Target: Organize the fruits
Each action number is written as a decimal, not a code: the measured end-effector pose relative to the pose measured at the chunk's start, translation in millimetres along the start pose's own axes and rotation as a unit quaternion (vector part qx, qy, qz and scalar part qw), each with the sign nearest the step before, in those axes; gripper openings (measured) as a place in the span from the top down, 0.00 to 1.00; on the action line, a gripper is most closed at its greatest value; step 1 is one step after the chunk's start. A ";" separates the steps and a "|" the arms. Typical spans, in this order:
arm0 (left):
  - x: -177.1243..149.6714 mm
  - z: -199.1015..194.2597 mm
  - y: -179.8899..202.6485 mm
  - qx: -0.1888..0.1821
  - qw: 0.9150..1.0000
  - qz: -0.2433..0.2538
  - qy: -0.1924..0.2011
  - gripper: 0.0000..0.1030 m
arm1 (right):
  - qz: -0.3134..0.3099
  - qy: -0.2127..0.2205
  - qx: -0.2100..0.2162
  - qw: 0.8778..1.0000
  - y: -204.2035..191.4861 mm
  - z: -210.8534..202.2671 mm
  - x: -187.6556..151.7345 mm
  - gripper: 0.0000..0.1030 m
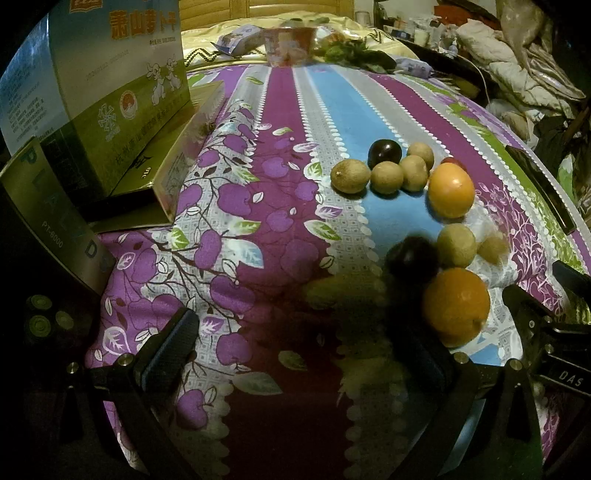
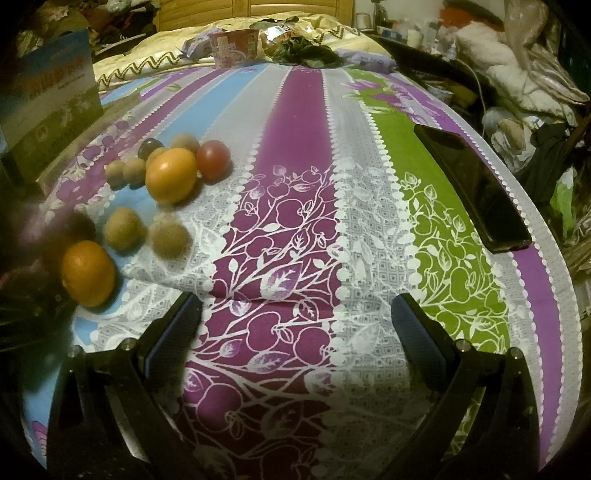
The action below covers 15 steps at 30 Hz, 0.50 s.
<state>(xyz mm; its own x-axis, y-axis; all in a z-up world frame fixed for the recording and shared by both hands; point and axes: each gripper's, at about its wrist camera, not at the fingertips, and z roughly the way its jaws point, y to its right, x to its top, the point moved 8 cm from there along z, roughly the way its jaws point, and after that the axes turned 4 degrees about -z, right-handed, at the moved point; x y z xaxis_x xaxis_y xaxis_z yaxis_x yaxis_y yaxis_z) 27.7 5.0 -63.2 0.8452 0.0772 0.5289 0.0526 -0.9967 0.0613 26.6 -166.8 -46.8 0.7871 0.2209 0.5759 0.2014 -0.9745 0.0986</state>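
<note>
Dim room; wooden headboard (image 2: 255,7) behind, striped floral bedspread (image 2: 295,147) foreground.

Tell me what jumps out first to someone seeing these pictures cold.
Two bright oranges, the near orange and the far orange, stand out among small brown fruits on the purple floral bedspread. Next comes the black phone lying near the bedspread's right edge.
</note>
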 end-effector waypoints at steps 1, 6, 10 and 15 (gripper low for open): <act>-0.1 0.4 0.4 0.000 1.000 0.000 0.000 0.00 | -0.001 0.000 -0.002 1.000 -0.3 0.1 0.2 0.00; -0.1 -0.4 1.2 -0.001 1.000 -0.001 0.000 0.00 | -0.001 0.002 -0.001 1.000 0.2 0.4 0.3 0.00; -0.2 -0.5 1.2 -0.001 1.000 -0.001 0.000 0.00 | -0.004 -0.006 -0.002 1.000 -1.0 2.9 0.1 0.00; 1.3 0.3 1.7 0.004 1.000 -0.004 0.001 0.00 | -0.003 -0.020 0.018 1.000 -5.3 0.9 0.3 0.00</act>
<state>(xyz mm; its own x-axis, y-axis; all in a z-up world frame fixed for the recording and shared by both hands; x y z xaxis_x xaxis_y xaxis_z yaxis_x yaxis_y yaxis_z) 29.1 3.4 -62.7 0.8437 0.0854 0.5299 0.0640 -0.9962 0.0587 26.3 -161.6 -47.9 0.8087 0.2286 0.5419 0.2260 -0.9714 0.0726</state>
